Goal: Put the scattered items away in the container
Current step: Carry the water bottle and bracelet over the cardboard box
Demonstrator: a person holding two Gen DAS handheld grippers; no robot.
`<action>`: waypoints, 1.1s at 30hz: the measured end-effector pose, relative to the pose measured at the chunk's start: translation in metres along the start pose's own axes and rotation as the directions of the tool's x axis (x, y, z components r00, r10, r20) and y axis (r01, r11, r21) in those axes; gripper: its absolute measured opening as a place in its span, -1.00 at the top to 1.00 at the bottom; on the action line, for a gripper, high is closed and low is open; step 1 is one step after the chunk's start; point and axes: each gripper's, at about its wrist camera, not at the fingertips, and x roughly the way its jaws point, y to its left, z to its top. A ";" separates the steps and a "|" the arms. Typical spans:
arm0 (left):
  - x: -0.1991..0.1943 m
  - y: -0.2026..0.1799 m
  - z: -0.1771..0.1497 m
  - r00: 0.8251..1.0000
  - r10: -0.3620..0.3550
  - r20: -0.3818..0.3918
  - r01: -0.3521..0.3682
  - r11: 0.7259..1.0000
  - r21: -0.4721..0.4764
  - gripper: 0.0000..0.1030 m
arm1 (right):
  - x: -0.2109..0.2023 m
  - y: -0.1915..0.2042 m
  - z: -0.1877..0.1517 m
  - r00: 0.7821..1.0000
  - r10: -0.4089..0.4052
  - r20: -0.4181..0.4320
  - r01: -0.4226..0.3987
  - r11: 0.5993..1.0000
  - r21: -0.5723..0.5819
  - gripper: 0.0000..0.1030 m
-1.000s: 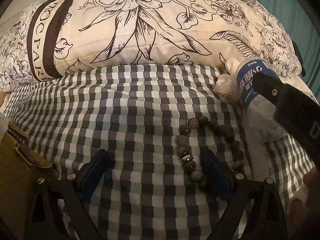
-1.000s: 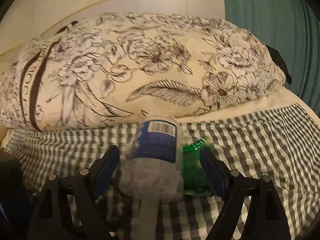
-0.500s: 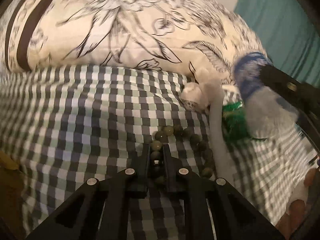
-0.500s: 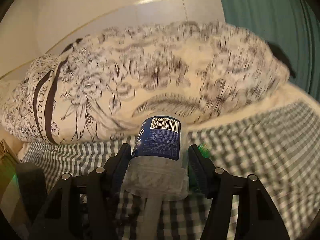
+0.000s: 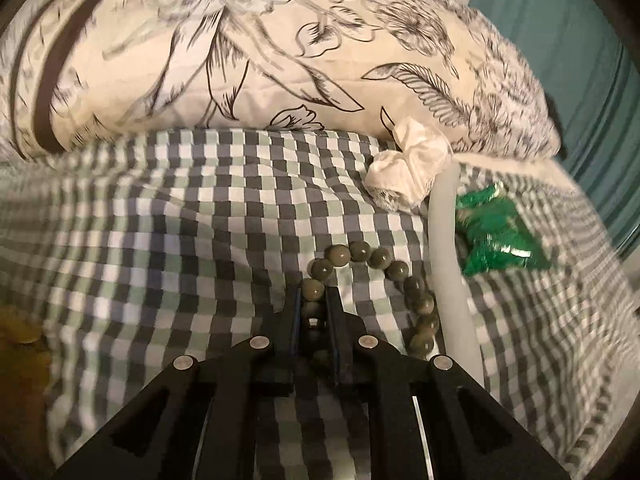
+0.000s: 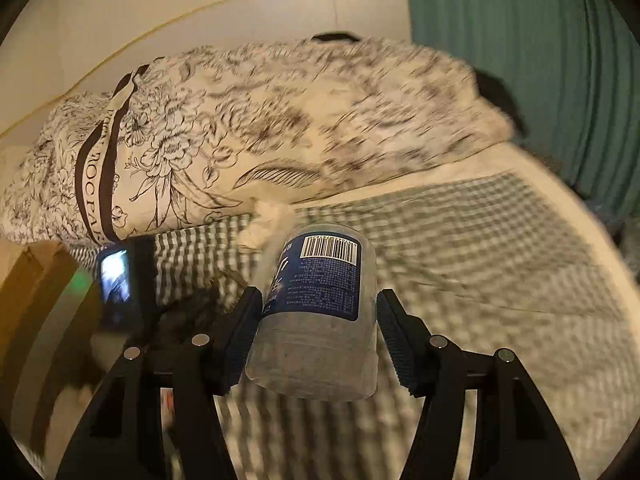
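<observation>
At the bottom centre of the left wrist view, our left gripper (image 5: 314, 312) has its jaws nearly shut, pinching one side of the bead bracelet (image 5: 372, 296). The rest of the loop lies slack on the checked sheet (image 5: 180, 232), curving to the right. We judge the narrow pinch suits it: thin string, small beads, so a grip on a couple of beads should drag the whole loop along.

Lower centre of the right wrist view, our right gripper (image 6: 316, 316) is about half open w/ both pads pressed on the clear bottle (image 6: 320, 304), blue label and barcode facing us. It looks empty, so prob. light, and the grip across the body keeps it from rolling. The bottle looks clear of the sheet, ready to carry.

Not yet picked up: a crumpled tissue (image 5: 408, 168) at the pillow's edge, centre right of the left view, and a green wrapper (image 5: 496, 236) further right, beyond a white strip we can't identify.

The container is prob. the cardboard box (image 6: 28, 280) at the left edge of the right view, beside the bed; its inside isn't visible.

Surface is a bed: checked sheet, soft and rumpled, w/ a big floral pillow (image 5: 240, 52) across the top. Pale wall behind, teal curtain (image 6: 520, 60) upper right. Dim, warm light.
</observation>
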 end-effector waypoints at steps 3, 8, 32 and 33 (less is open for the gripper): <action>-0.037 -0.019 -0.018 0.998 0.045 -0.039 -0.042 0.997 0.071 0.79 | -0.040 -0.010 -0.005 1.000 -0.007 0.013 0.007 1.000 0.005 -0.16; -0.138 -0.020 -0.045 0.999 -0.042 0.023 0.042 0.999 0.003 0.79 | -0.088 -0.019 -0.022 0.999 0.029 0.029 -0.030 0.999 0.040 -0.16; -0.399 0.107 -0.084 0.960 0.108 0.258 -0.075 0.988 -0.135 0.78 | -0.203 0.107 -0.049 0.934 0.353 0.049 -0.350 0.935 -0.057 -0.16; -0.402 0.117 -0.081 0.958 0.114 0.263 -0.078 0.987 -0.144 0.78 | -0.205 0.124 -0.044 0.927 0.372 0.048 -0.368 0.927 -0.080 -0.16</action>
